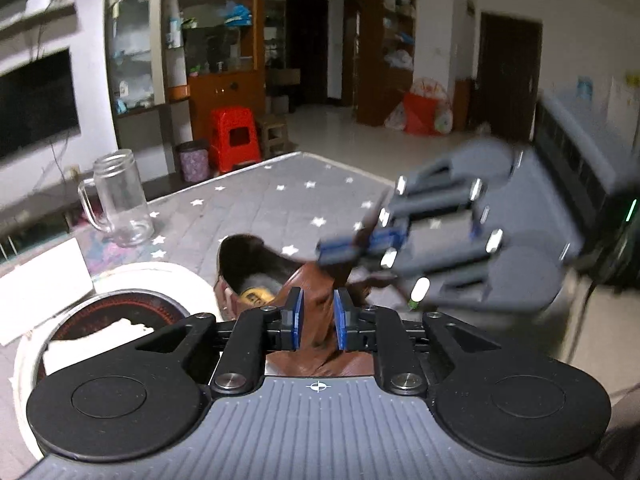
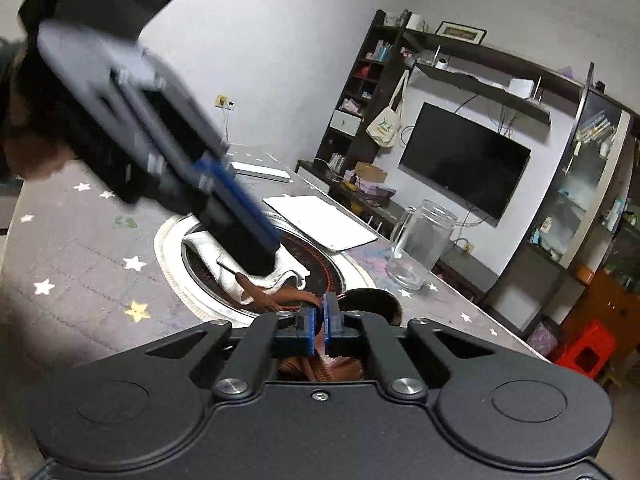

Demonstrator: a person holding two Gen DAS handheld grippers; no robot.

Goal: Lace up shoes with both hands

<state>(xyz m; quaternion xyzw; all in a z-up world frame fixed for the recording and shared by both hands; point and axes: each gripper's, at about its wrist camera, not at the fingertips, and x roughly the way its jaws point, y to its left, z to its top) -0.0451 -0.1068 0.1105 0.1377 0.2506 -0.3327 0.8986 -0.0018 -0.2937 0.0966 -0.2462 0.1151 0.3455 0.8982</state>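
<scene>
While the brown shoe [image 1: 256, 276] rests on the star-patterned table [image 1: 280, 200], the left gripper [image 1: 318, 322] pinches its tongue [image 1: 316, 320]; the right gripper [image 2: 319, 324] is clamped on a brown lace [image 2: 276, 300].

Look to the upper right of your right wrist view: a black television [image 2: 466, 159] hangs on a pale wall [image 2: 280, 40], under dark shelves [image 2: 480, 76] where a cloth bag [image 2: 386, 126] dangles. At the far right stands a glass-fronted cabinet [image 2: 592, 184]. In your left wrist view, a wooden cabinet [image 1: 228, 88] fills the upper middle, with a red plastic stool [image 1: 235, 139] and a patterned bin [image 1: 194, 161] on the pale tiled floor [image 1: 332, 128]. Dark doors [image 1: 508, 76] sit at upper right. The table wears a grey star-printed cloth [image 1: 280, 204]. The light is dim and indoor.
</scene>
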